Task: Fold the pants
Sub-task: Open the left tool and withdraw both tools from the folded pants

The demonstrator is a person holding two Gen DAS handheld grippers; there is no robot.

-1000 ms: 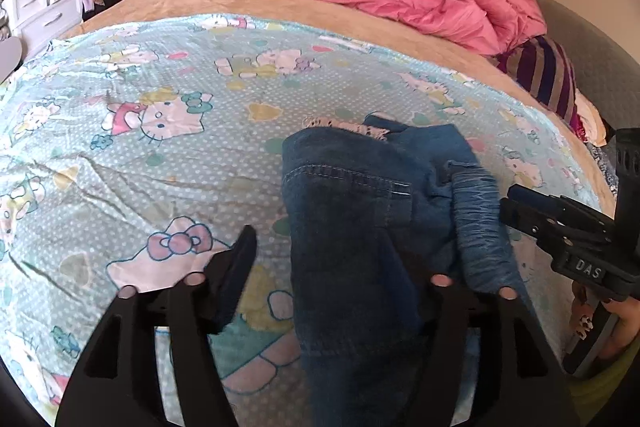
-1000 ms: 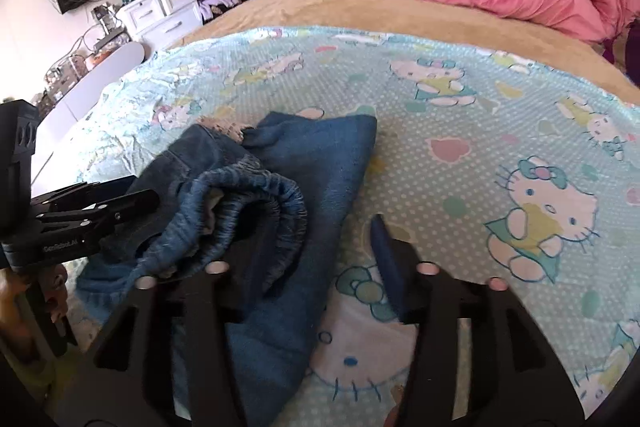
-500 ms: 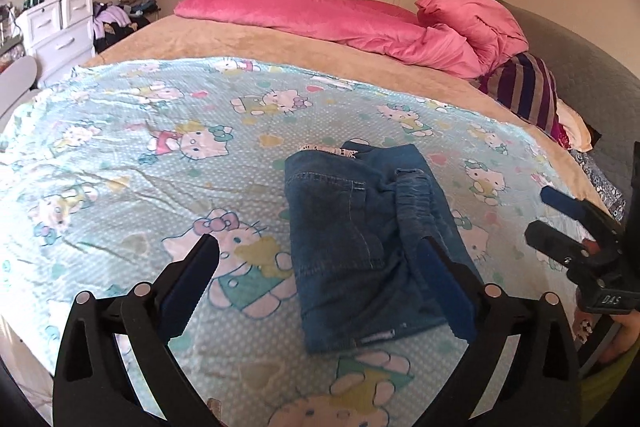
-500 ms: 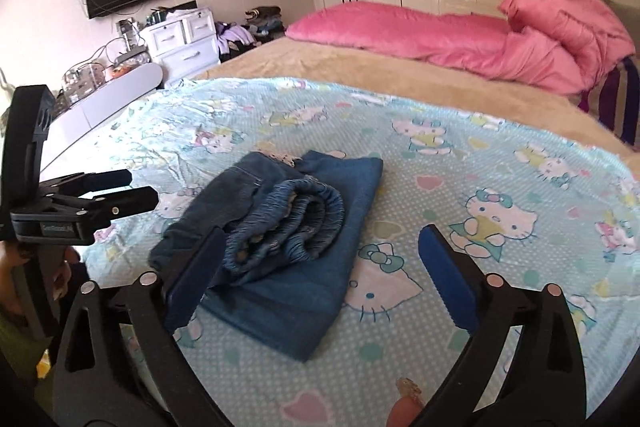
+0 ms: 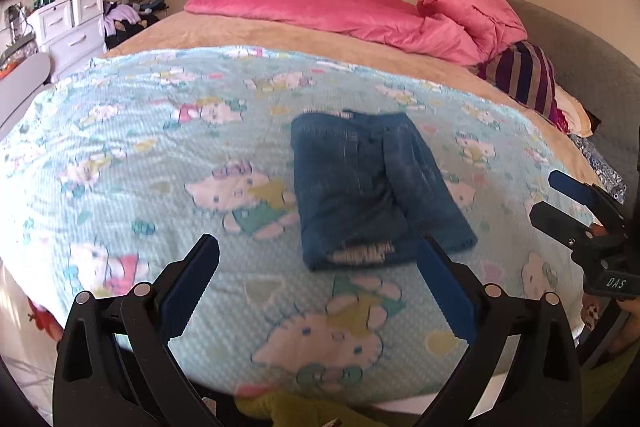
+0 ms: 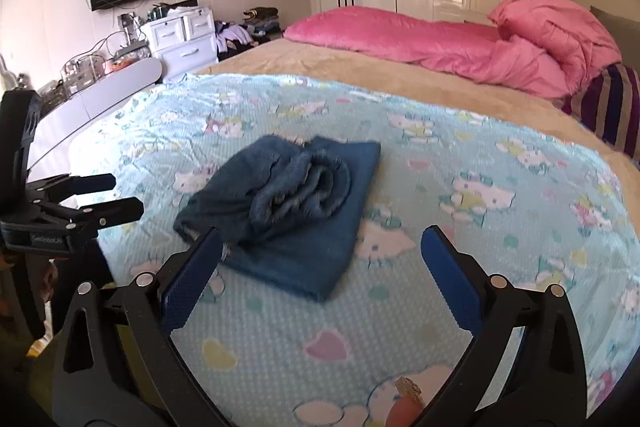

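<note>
2 wrist views, shared folded pants (image 5: 372,187)

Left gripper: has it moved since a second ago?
Yes. The left gripper has pulled back from the folded blue denim pants: its open fingers straddled them before, and now the pants lie wholly beyond the tips on the cartoon-cat print sheet.

The dark blue denim pants (image 5: 372,183) lay folded in a compact bundle, waistband bunched on top, just ahead of the gripper (image 5: 318,279).
</note>
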